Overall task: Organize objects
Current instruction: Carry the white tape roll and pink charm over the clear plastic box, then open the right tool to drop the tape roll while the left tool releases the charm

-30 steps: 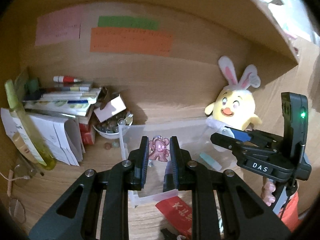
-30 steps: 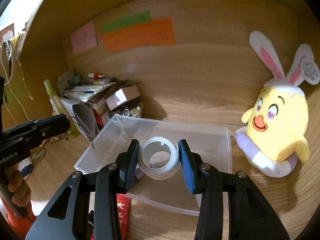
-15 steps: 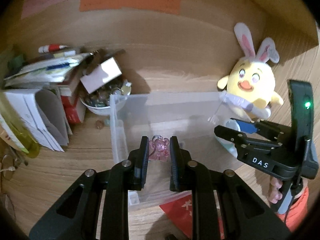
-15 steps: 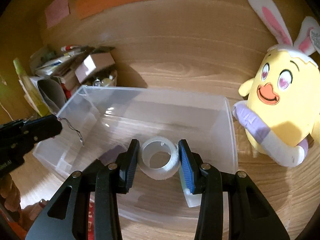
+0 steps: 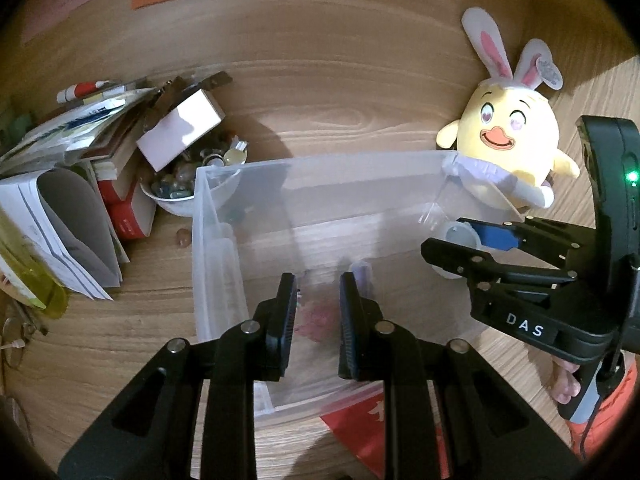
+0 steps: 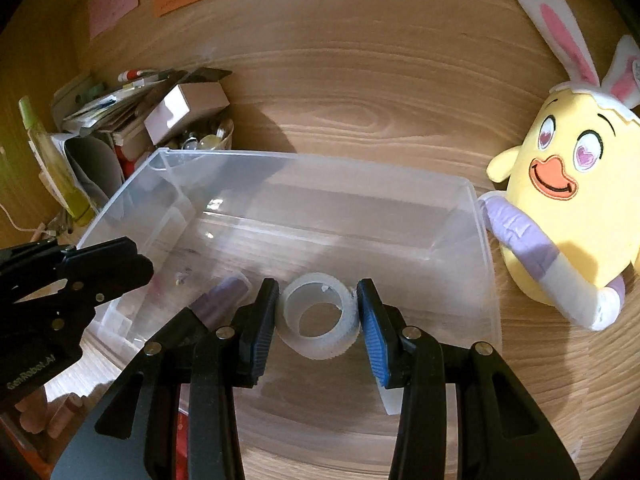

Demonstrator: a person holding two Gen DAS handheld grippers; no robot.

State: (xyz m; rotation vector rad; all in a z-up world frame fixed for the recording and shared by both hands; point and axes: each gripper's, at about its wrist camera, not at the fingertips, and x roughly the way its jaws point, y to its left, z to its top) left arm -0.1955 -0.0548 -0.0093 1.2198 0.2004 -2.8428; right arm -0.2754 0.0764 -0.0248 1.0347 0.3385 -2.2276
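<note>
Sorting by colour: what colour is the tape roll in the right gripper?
White; the tape roll shows best in the right wrist view.

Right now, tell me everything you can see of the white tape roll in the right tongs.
The white tape roll is a short, wide ring of whitish, slightly translucent material with a rough, ragged outer edge and an open round core. It is clamped across its width between the pads of the right tongs, its hole turned toward the camera. It hangs low inside the clear plastic bin; whether it touches the bin floor cannot be told.
</note>
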